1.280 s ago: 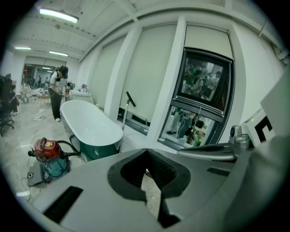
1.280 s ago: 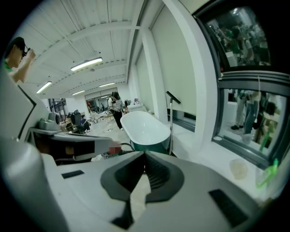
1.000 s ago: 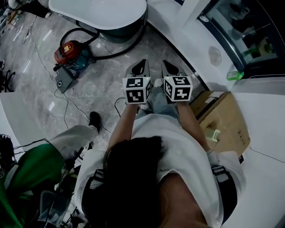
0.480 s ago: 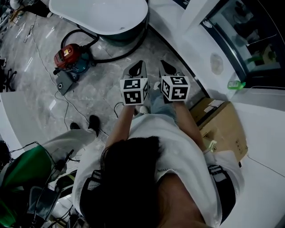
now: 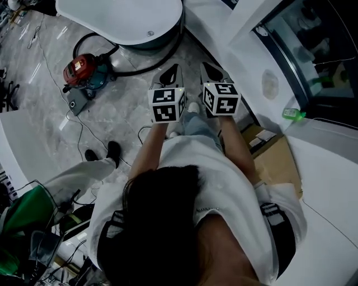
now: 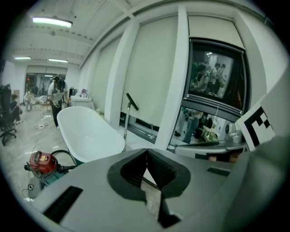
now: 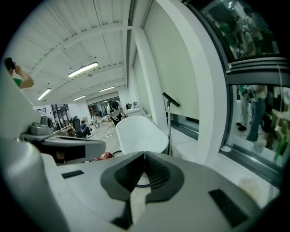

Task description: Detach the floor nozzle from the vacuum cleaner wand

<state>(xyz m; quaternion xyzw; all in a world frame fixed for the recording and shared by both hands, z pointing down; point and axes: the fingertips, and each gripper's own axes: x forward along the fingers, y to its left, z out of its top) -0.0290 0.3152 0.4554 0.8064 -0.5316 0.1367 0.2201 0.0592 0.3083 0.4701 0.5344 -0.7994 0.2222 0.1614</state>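
A red and teal vacuum cleaner (image 5: pixel 84 70) stands on the marble floor at the upper left, its black hose (image 5: pixel 159 58) curving round a white bathtub (image 5: pixel 123 17). A thin metal wand (image 6: pixel 128 118) with a black handle stands upright behind the tub by the wall; it also shows in the right gripper view (image 7: pixel 169 124). Its lower end is hidden, and I cannot make out the floor nozzle. My left gripper (image 5: pixel 174 71) and right gripper (image 5: pixel 208 70) are held side by side in front of me, well short of the tub. Both are shut and empty (image 6: pixel 146 153) (image 7: pixel 144 156).
A grey flat box (image 5: pixel 75 102) with a cable lies beside the vacuum. Thin cables (image 5: pixel 84 134) trail over the floor. A bystander's legs and black shoes (image 5: pixel 113 151) are at the left. A cardboard box (image 5: pixel 279 159) sits at the right under a white ledge.
Both grippers have moved forward together toward the bathtub, still shut. The cardboard box has slid back in the picture. The bystander's feet have shifted left.
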